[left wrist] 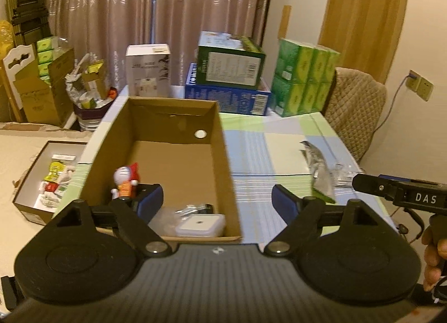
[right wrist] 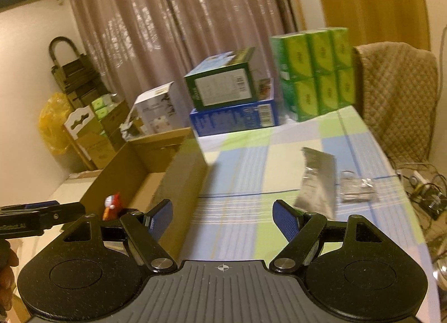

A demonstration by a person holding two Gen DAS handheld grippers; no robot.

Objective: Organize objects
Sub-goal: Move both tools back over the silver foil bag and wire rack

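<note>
An open cardboard box (left wrist: 173,112) stands on the checked tablecloth (left wrist: 279,150). Inside it are a small white-and-red toy figure (left wrist: 124,180), a white square case (left wrist: 199,225) and a crumpled silvery packet (left wrist: 192,208). My left gripper (left wrist: 217,200) hangs open above the box's near right corner, nothing between its blue pads. On the cloth to the right lie a silver foil pouch (right wrist: 317,180) and a small clear packet (right wrist: 356,189). My right gripper (right wrist: 222,211) is open and empty over the cloth, just left of the pouch and right of the box wall (right wrist: 184,183).
Stacked blue and green cartons (left wrist: 229,80), green tissue packs (left wrist: 306,83) and a white box (left wrist: 148,69) line the table's far edge. A quilted chair back (left wrist: 354,110) stands at the right. A low box of small items (left wrist: 53,177) sits lower left. Cables (right wrist: 424,191) lie off the table's right side.
</note>
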